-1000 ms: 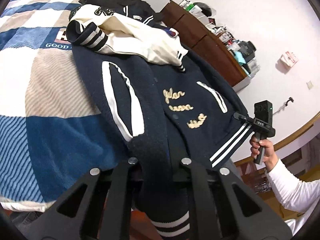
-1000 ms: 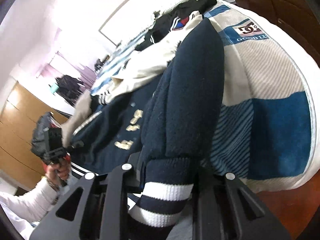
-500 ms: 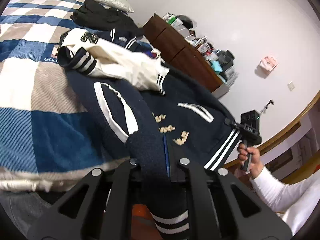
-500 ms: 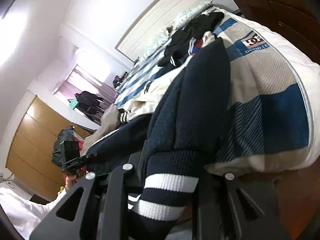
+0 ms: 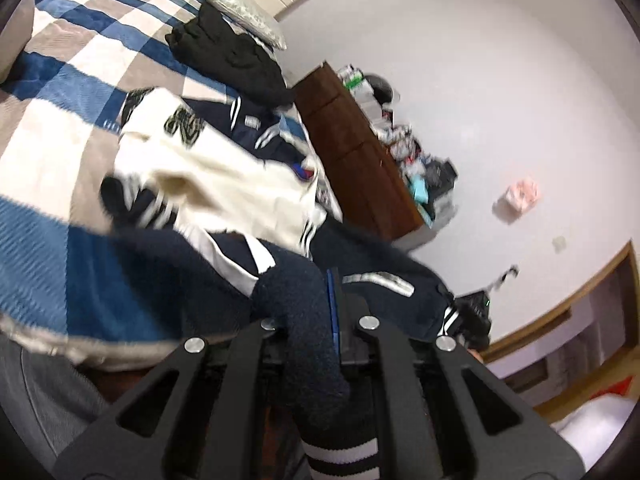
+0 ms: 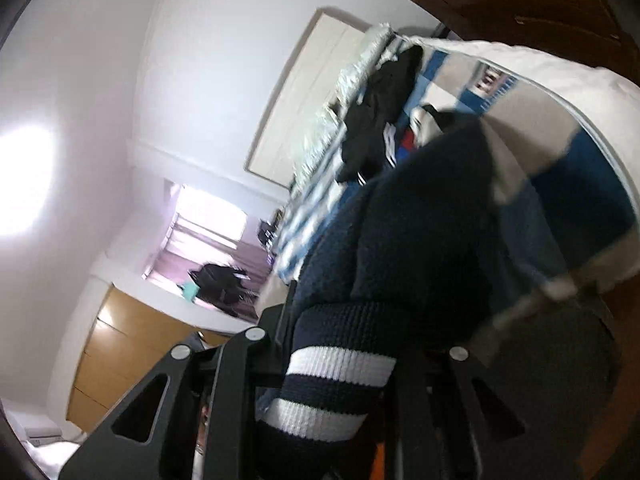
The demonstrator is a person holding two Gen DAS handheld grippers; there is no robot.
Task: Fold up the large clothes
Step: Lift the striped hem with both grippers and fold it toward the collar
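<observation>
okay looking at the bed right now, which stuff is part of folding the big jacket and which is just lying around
In the job:
navy varsity jacket
left hand-held gripper, shut on its hem
right hand-held gripper, shut on its striped hem

Lying about:
black garment
pillow
wooden dresser
checked bedspread

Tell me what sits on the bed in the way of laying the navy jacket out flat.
A cream jacket lies over the upper part of the navy jacket, which both grippers, left and right, grip by the hem. A black garment lies further up the bed.
</observation>
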